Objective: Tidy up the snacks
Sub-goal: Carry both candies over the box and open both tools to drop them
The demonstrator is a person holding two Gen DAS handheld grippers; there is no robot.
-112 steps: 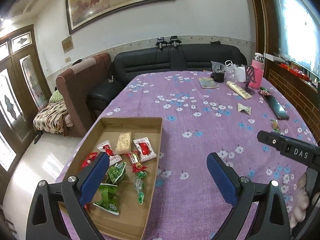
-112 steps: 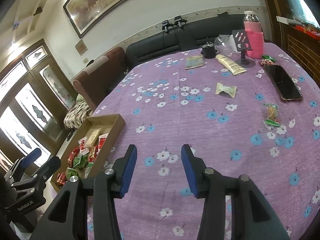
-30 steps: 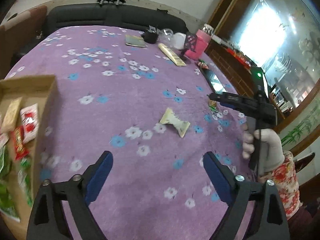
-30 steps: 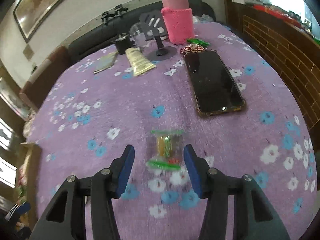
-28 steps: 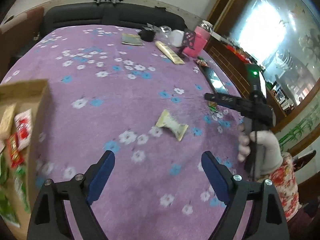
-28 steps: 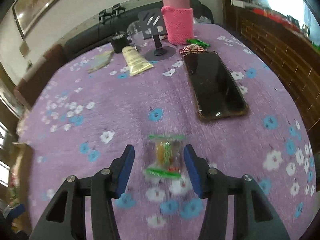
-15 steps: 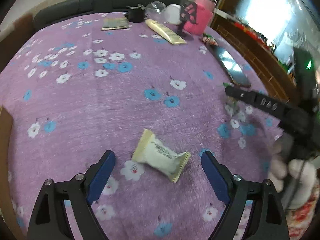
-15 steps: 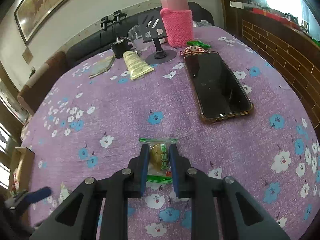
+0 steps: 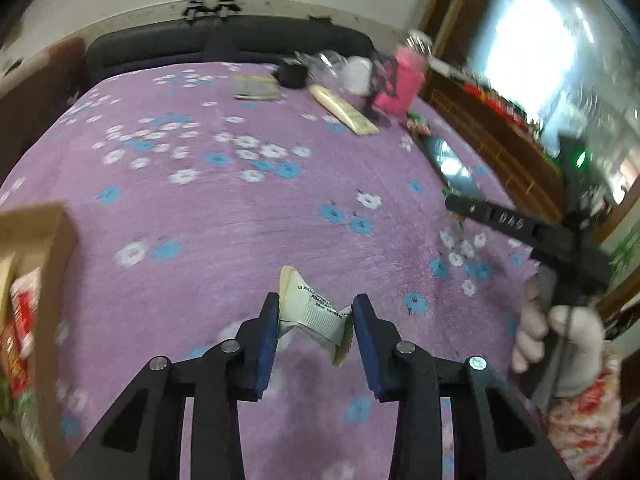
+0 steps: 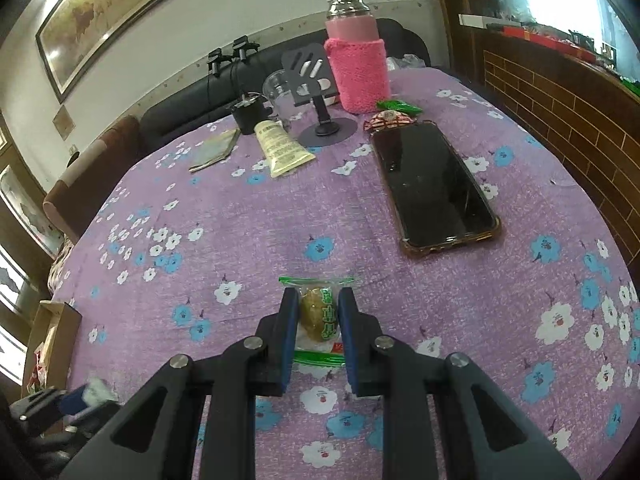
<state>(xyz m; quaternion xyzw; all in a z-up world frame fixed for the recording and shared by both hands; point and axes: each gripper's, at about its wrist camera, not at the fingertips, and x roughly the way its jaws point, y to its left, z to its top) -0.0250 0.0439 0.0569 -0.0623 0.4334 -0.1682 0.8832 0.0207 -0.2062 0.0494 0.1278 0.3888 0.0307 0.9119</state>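
Where both stood wide apart moments ago, left gripper [image 9: 314, 320] now clamped on cream wrapper [image 9: 314, 314], right gripper [image 10: 319, 322] on green candy packet [image 10: 318, 316], above purple tablecloth [image 10: 248, 224], ready for cardboard box [image 9: 52, 248].

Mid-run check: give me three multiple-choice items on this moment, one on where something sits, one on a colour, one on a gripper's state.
1. The phone lies:
A. in the cardboard box
B. on the tablecloth, ahead and right of the right gripper
C. on the sofa

2. The bottle sleeve is:
A. pink
B. blue
C. white

3. The left gripper is:
A. wide open over bare cloth
B. closed on the cream snack packet
C. out of view

Answers: 1 B, it rests flat on the floral cloth. 2 A, knitted pink. 3 B, both pads press the cream snack packet.
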